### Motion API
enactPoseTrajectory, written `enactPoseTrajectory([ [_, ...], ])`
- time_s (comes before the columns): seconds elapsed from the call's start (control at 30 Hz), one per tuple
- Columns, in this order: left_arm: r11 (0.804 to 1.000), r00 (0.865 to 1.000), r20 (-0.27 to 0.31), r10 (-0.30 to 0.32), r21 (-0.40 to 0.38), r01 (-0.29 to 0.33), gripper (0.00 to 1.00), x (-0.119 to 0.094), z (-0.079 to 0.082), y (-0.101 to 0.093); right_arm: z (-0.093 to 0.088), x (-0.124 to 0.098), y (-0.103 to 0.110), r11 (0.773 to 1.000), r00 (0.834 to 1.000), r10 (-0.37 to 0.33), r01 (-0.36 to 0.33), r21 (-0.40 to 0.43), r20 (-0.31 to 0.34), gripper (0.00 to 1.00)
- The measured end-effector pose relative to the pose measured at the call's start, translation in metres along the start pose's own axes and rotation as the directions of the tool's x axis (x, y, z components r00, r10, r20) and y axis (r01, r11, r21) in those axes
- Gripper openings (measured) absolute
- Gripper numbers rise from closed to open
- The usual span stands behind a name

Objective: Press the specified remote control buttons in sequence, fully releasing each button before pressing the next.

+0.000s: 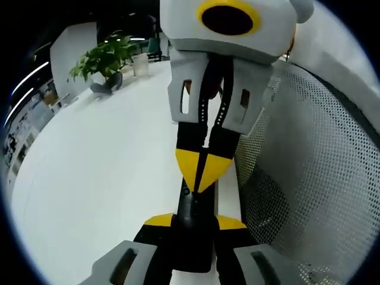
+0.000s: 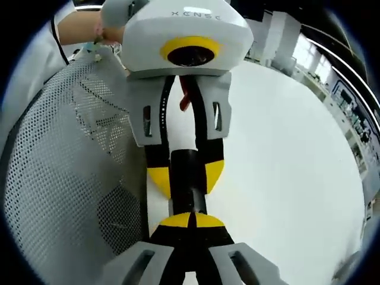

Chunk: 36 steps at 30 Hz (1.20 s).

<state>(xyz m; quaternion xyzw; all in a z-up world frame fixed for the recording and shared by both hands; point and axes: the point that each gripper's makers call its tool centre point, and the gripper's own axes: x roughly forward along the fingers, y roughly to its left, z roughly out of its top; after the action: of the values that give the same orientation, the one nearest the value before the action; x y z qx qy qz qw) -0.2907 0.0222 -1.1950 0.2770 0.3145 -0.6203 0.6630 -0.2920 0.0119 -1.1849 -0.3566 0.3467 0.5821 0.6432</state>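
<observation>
Your left gripper [image 1: 193, 224] is holding the remote [image 1: 193, 237] w/ jaws spread to the remote's width, yellow tips clamping its two long sides. In the left gripper view the remote is running up from between your own jaws, and its far end is sitting under the right gripper [image 1: 203, 172], which is coming in from the top w/ tips pinched together into one point, touching the remote's top face.

In the right gripper view your right gripper [image 2: 191, 221] is showing the same: jaws closed to a point w/ nothing between them, tips resting on the dark remote [image 2: 187, 178]. Beyond it the left gripper [image 2: 185, 175] is facing you, its tips flanking the remote on both sides.

Moving outward: the remote is lying over the white table [image 1: 101, 172], near the table's edge. Just beside that edge a mesh chair back [image 1: 309, 172] is standing, close to both grippers, so room on that side is tight. The other side is open tabletop. Far off near the table's far end a potted plant [image 1: 107, 59] and a white cup [image 1: 141, 64] are standing, well apart from the grippers.
</observation>
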Motion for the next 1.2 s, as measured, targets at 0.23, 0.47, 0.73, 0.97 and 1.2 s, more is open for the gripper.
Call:
enactPoseTrajectory([
  [0.23, 1.0, 1.0, -0.001, -0.002, 0.003, 0.002, 0.23, 0.0, 0.0, 0.0, 0.001, -0.001, 0.001, 0.995, 0.998, 0.043, -0.046, 0.089, 0.04, 0.0],
  [0.47, 1.0, 1.0, 0.007, 0.005, -0.006, -0.005, 0.23, 0.0, 0.0, 0.0, -0.002, -0.005, -0.009, 0.99, 0.997, 0.07, -0.074, 0.118, 0.04, 0.0],
  [0.73, 1.0, 1.0, 0.008, 0.005, -0.006, -0.005, 0.23, 0.0, 0.001, 0.0, -0.001, 0.002, -0.012, 0.985, 0.994, 0.111, -0.113, 0.132, 0.021, 0.0],
  [0.97, 1.0, 1.0, 0.011, 0.001, -0.003, -0.001, 0.23, -0.001, 0.001, 0.0, 0.0, 0.005, -0.014, 0.98, 0.991, 0.131, -0.129, 0.148, -0.006, 0.0],
  [1.2, 1.0, 1.0, 0.013, 0.001, -0.003, -0.001, 0.22, -0.001, 0.002, 0.0, -0.001, 0.007, -0.016, 0.979, 0.989, 0.135, -0.123, 0.165, -0.067, 0.0],
])
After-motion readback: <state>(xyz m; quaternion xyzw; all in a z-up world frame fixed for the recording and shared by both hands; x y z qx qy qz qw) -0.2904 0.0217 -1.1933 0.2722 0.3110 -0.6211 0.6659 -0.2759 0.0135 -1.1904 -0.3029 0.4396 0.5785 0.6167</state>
